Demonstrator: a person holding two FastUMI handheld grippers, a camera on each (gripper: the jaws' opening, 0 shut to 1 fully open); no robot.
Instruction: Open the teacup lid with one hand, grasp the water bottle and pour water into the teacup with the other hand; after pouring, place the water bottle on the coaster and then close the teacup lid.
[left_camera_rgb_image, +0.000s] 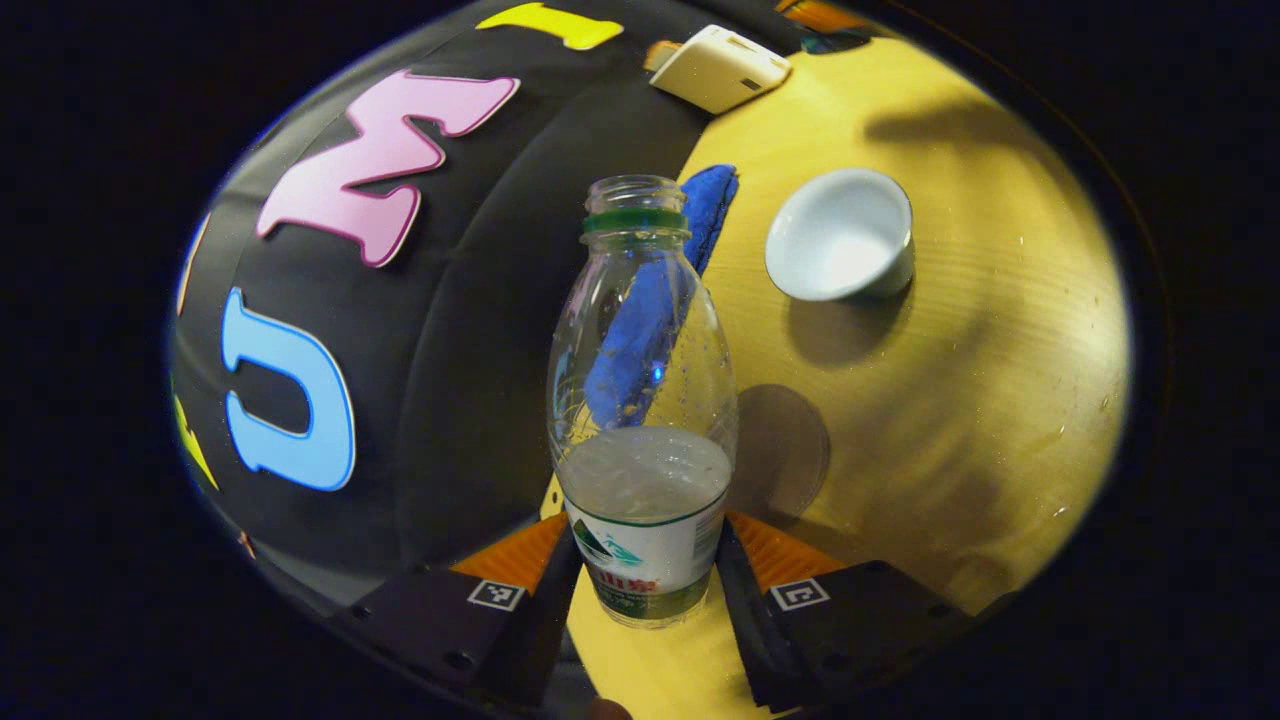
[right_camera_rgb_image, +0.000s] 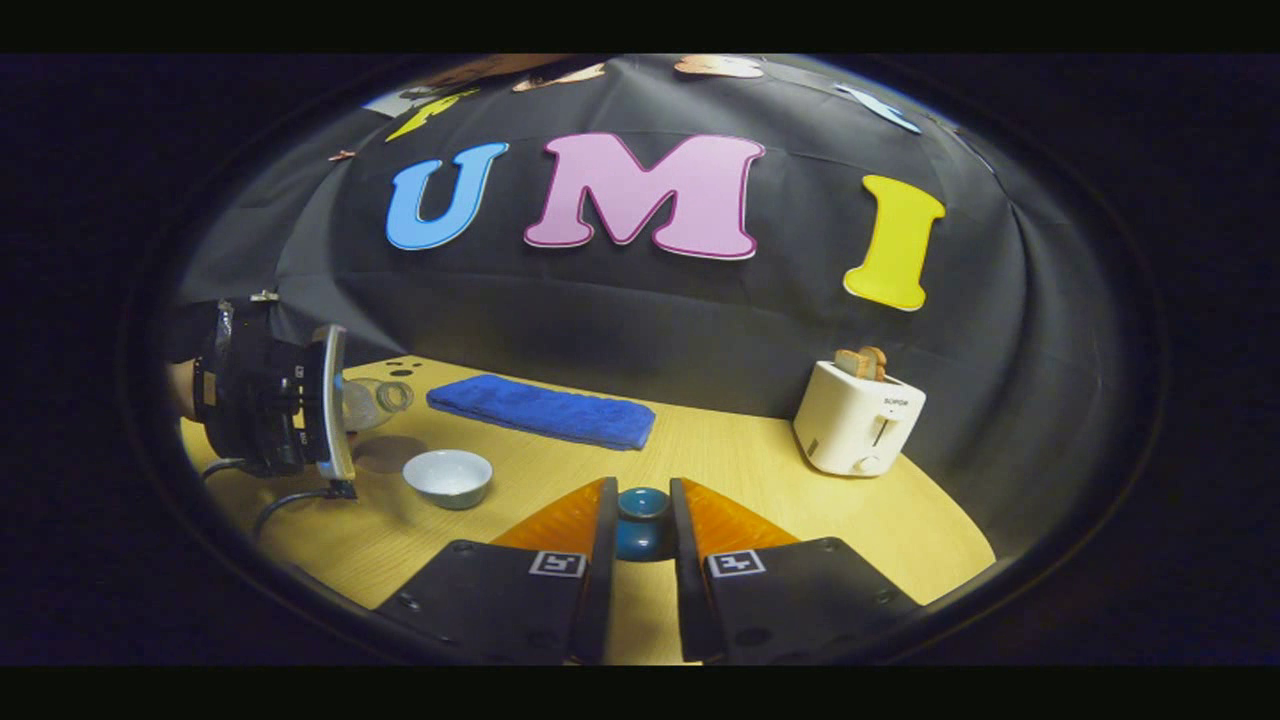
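**Mei:** Yellow wooden table (right_camera_rgb_image: 760, 470) under everything, black cloth wall behind it. Take the teacup (right_camera_rgb_image: 447, 476) as our landmark. Beyond it, by the wall, lies a folded blue towel (right_camera_rgb_image: 540, 410); far off to its right in the right gripper view stands a white toaster (right_camera_rgb_image: 860, 418) with bread in it.

**Jon:** And the water bottle (left_camera_rgb_image: 640, 400)?

**Mei:** Clamped low on its label between both fingers of the left gripper (left_camera_rgb_image: 645, 575), uncapped, about a third full. In the right gripper view it hangs tipped over, neck near level, just left of and above the teacup. I judge we are around the pour. The cup is open, white inside; I cannot tell whether water is in it yet.

**Jon:** So how to do it well?

**Mei:** Bring the mouth over the middle of the teacup before tilting further, since it looks off to one side. Tilt slowly; with so little water, it will come late and then in a rush. Keep the squeeze steady, as a thin bottle can buckle.

**Jon:** The coaster (left_camera_rgb_image: 780, 450)?

**Mei:** A dark round disc on the table beside the teacup, under the bottle. That is where it goes afterwards.

**Jon:** The lid (right_camera_rgb_image: 642, 522)?

**Mei:** Small, dark blue, pinched between both fingers of the right gripper (right_camera_rgb_image: 642, 535), held well right of the teacup. Keep it away from the stream.
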